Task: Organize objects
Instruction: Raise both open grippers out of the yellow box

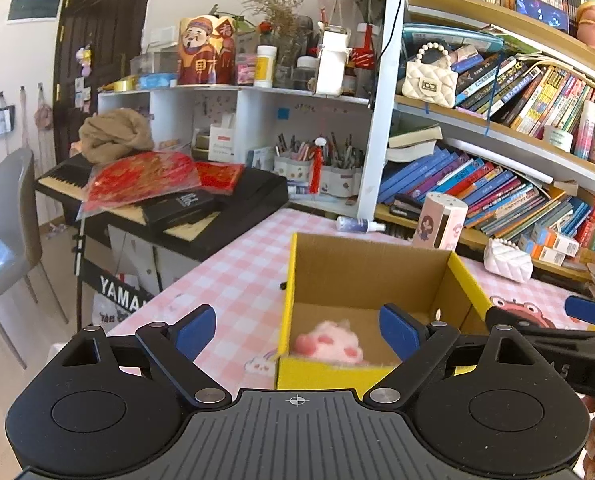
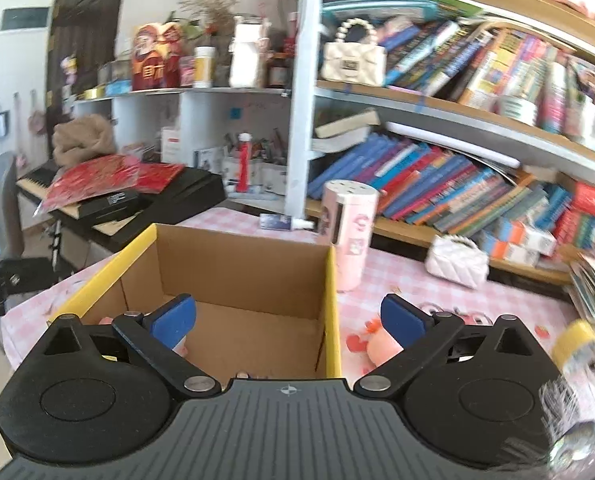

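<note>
A pink plush toy (image 1: 329,346) lies on the floor of the open cardboard box (image 1: 371,268), against its near yellow wall. It looks soft, fluffy and pale with darker pink patches; blur hides its shape. The box stands near the front left corner of the tabletop (image 1: 237,280), which is covered in pink checks. The left gripper (image 1: 297,332) hangs above that near wall, fingers spread wide with nothing between them. The right gripper (image 2: 289,318) straddles the box's right wall, also spread and empty. The likely trouble from here is a finger catching a wall and dragging the light box toward the table's edge. A second small pink toy (image 2: 381,344) lies on the cloth just right of the box, not yet put away.
</note>
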